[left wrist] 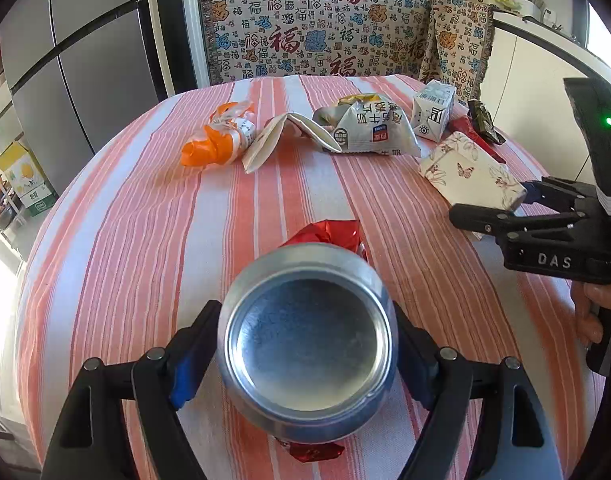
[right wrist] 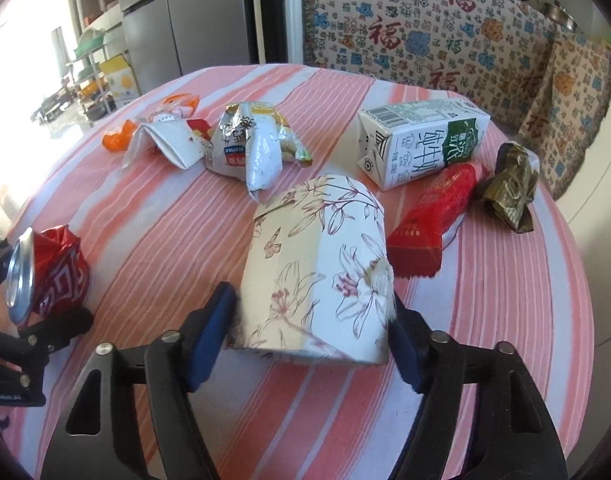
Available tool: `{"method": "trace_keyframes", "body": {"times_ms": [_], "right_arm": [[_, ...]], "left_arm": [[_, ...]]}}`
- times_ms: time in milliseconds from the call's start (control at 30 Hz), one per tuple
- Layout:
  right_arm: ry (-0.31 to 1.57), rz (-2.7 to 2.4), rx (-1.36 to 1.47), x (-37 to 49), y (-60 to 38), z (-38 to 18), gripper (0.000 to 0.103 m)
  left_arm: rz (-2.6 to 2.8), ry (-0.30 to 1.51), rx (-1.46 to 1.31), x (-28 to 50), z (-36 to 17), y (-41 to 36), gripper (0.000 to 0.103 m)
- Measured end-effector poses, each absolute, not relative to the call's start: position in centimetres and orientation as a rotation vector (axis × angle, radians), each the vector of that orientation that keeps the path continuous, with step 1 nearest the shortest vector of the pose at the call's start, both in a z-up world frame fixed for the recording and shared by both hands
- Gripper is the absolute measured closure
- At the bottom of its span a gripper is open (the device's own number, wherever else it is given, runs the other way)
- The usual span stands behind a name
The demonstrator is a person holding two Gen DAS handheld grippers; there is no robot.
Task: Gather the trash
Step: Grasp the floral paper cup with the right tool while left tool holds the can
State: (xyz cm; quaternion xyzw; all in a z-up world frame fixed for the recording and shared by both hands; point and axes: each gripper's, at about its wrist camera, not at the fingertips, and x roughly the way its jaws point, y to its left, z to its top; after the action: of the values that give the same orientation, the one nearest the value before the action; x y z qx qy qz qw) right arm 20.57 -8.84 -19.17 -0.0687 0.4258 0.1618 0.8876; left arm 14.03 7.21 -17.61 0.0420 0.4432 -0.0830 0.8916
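1. My left gripper [left wrist: 305,344] is clamped on the can [left wrist: 307,340]: crushed red aluminium, its dished silver end facing the lens, blue pads pressed to both sides.
2. My right gripper [right wrist: 311,332] is clamped on the cup [right wrist: 317,268]: squashed paper, cream with a floral and butterfly print, lying on its side at the near middle of the table.
3. Tablecloth [left wrist: 145,220] is ribbed fabric in pink and white stripes.
4. Far left: orange wrapper [left wrist: 213,140], crinkled plastic film, next to a folded white paper sleeve [left wrist: 273,140].
5. Far middle: snack bag [right wrist: 249,148], crumpled foil, torn open.
6. Far right: milk carton [right wrist: 417,140], boxy white and green card, on its side.
7. Right of the cup: glossy red packet [right wrist: 433,220], touching the carton; just beyond it, a crumpled olive-gold wrapper [right wrist: 509,188].
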Motion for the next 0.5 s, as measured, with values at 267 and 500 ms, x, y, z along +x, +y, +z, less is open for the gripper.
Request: {"method": "trace_keyframes", "body": {"times_ms": [267, 500], "right_arm": [[0.902, 0.364, -0.143, 15.2, -10.6, -19.2, 0.034], [0.956, 0.399, -0.098, 15.4, -11.6, -19.0, 0.022]], "left_arm": [[-0.18, 0.919, 0.076, 14.0, -17.5, 7.4, 0.022], [-0.282, 0.917, 0.053, 13.6, -17.0, 7.7, 0.022]]}}
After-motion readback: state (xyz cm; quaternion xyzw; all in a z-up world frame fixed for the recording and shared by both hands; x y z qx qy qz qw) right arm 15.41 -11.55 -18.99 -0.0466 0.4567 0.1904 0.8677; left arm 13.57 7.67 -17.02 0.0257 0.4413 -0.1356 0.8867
